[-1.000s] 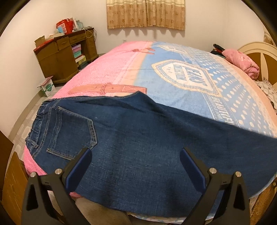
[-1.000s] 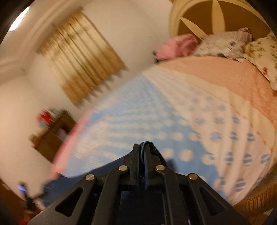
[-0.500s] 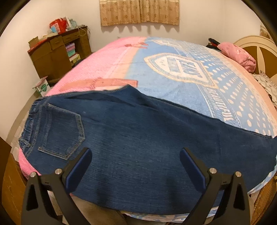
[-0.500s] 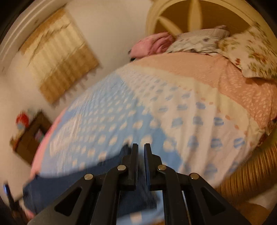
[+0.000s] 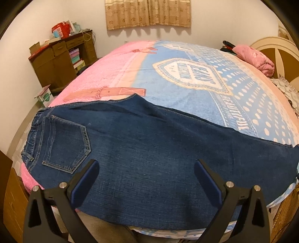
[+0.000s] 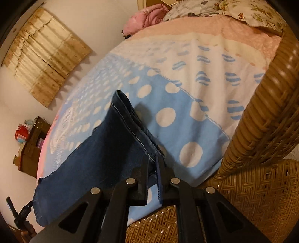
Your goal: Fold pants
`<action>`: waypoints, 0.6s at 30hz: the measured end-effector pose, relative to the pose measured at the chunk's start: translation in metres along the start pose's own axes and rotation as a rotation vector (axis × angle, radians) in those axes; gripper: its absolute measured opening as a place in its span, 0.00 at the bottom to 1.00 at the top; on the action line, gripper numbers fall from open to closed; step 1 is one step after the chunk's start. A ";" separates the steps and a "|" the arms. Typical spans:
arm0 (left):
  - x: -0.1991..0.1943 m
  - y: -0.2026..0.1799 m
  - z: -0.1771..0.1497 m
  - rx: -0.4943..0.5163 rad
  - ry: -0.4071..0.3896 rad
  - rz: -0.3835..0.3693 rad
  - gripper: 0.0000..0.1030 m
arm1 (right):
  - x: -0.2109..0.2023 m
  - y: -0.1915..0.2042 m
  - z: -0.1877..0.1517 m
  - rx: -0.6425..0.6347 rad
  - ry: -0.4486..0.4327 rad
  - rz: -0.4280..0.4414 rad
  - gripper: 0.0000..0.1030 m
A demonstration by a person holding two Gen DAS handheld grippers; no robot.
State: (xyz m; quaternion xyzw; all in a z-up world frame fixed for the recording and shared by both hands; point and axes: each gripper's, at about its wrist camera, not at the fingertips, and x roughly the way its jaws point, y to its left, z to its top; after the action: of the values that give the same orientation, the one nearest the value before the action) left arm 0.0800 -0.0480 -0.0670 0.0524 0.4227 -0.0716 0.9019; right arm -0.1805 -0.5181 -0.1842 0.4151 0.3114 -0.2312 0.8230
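Observation:
Dark blue jeans (image 5: 149, 149) lie lengthwise across the near edge of the bed (image 5: 186, 78), waistband and back pocket (image 5: 65, 147) at the left, legs running right. My left gripper (image 5: 145, 175) hangs open just above the thigh area, with nothing between its blue pads. In the right wrist view the leg ends (image 6: 97, 158) rest flat on the dotted blanket (image 6: 186, 119). My right gripper (image 6: 154, 164) is low at the bed's edge, and the corner of the hem (image 6: 130, 123) is still between its fingertips. Its jaws are opening, and a narrow gap shows behind the cloth.
A wicker chair (image 6: 261, 130) stands tight against the bed beside my right gripper. A pink bundle (image 5: 256, 58) and pillows (image 6: 243, 11) lie by the headboard. A wooden desk (image 5: 61, 58) and a small box (image 5: 44, 95) stand at the far left.
My right gripper has sunk to the bed with the hem, laying the leg ends flat on the blanket, and its fingers have parted slightly. The left gripper has stayed in place.

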 end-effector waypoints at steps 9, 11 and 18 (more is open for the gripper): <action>0.007 -0.005 -0.004 0.021 0.016 0.000 1.00 | 0.007 0.013 -0.006 -0.025 -0.024 -0.009 0.19; 0.008 -0.004 -0.004 0.021 0.014 0.004 1.00 | 0.007 0.021 -0.006 -0.075 -0.003 -0.053 0.18; 0.017 0.003 -0.004 -0.022 0.034 -0.010 1.00 | -0.030 0.030 -0.011 -0.178 -0.045 -0.134 0.19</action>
State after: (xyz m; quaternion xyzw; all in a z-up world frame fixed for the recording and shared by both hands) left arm 0.0882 -0.0461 -0.0822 0.0418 0.4390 -0.0705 0.8948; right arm -0.1856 -0.4894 -0.1523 0.3132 0.3394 -0.2664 0.8460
